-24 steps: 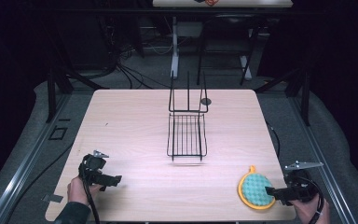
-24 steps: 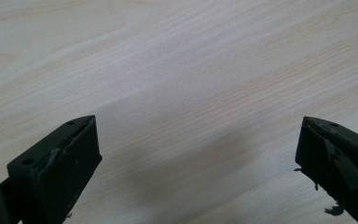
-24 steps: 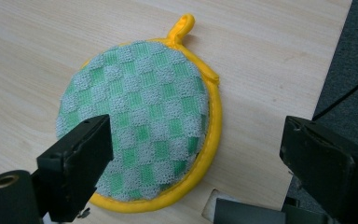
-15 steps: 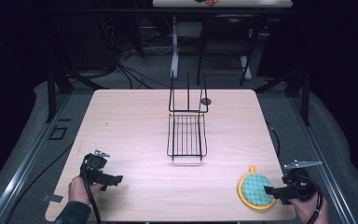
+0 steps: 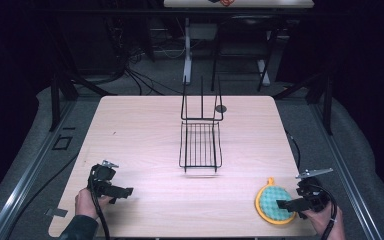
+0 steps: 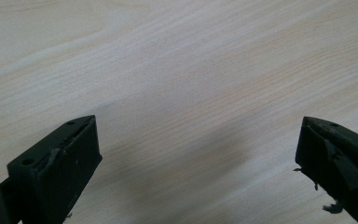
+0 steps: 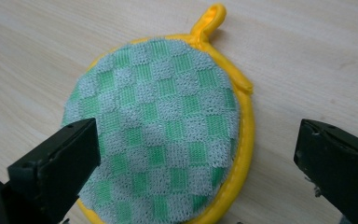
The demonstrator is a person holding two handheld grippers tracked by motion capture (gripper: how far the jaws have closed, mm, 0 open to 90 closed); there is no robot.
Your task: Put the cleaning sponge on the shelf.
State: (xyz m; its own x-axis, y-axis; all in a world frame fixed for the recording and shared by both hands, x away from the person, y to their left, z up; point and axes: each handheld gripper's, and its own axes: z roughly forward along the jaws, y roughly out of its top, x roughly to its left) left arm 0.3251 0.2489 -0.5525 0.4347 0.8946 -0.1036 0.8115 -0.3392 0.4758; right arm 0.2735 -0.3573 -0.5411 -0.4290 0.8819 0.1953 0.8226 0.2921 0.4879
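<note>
The right gripper (image 7: pixel 193 158) hangs over the round pot holder (image 7: pixel 161 128) at the desk's (image 5: pixel 140 130) near right corner, fingers apart, probably about to lower and pinch its rim. The left gripper (image 6: pixel 198 163) waits spread over bare wood.

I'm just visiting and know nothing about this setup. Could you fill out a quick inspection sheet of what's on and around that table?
Surface: light wooden table, bare grain.
Job's things: black wire rack at centre; round green-checked potholder, yellow rim, flat near right corner.
Clutter: small dark disc behind rack.
Grippers: left hand-held gripper open over bare wood; right hand-held gripper open above potholder.
Cables: one trails from each gripper.
Surroundings: dark, floor cables, table legs behind.
</note>
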